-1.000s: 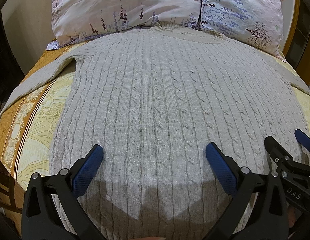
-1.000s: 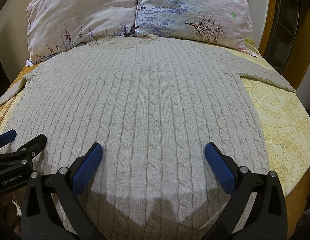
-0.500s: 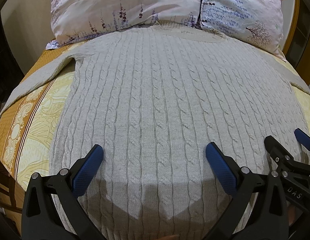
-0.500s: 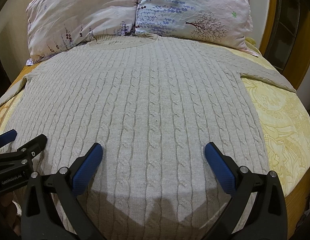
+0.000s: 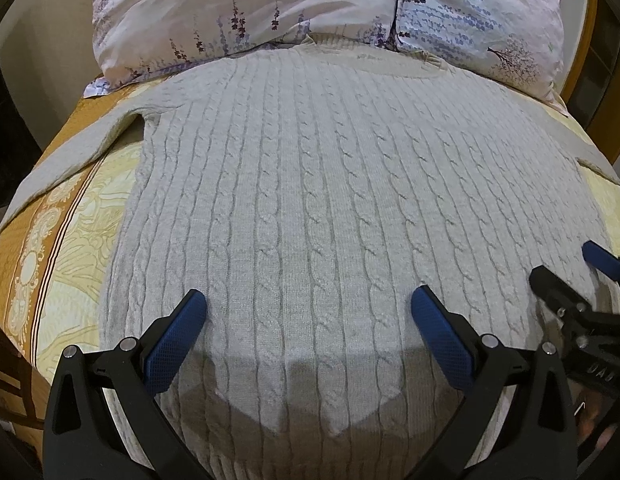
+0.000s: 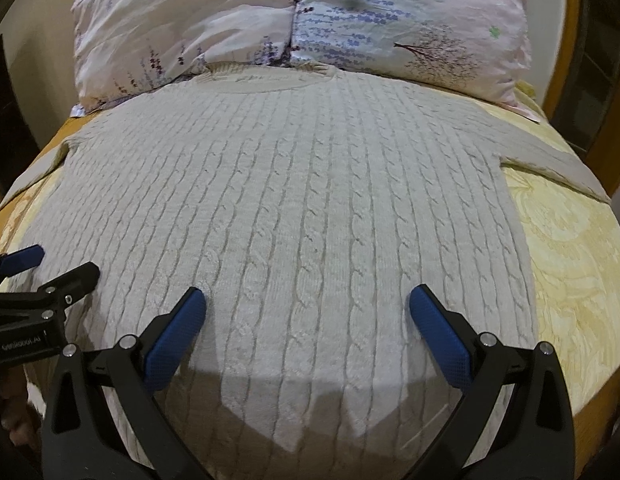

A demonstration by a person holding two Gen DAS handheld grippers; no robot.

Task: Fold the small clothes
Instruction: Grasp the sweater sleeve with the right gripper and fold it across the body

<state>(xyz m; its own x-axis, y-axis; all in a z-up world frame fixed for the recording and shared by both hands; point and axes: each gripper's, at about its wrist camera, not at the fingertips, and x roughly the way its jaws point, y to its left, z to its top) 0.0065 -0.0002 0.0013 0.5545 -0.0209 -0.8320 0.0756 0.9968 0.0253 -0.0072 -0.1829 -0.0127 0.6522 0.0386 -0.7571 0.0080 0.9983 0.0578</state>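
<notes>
A pale grey cable-knit sweater [image 5: 310,184] [image 6: 294,200] lies flat on the bed, collar toward the pillows, both sleeves spread out to the sides. My left gripper [image 5: 308,308] hovers open over the hem area, nothing between its blue pads. My right gripper [image 6: 308,306] is open too, above the lower right part of the sweater, and it also shows at the right edge of the left wrist view, right gripper [image 5: 570,268]. The left gripper [image 6: 38,264] appears at the left edge of the right wrist view. The hem itself is hidden below the fingers.
Two floral pillows [image 5: 246,16] [image 6: 410,24] lie at the head of the bed. A yellow patterned bedsheet [image 5: 58,240] [image 6: 570,260] shows on both sides of the sweater. A wooden bed frame [image 6: 566,40] rises at the right.
Both views have shifted slightly: the sweater and pillows sit a little lower in frame, so both grippers have edged forward or tilted up. Both stay open.
</notes>
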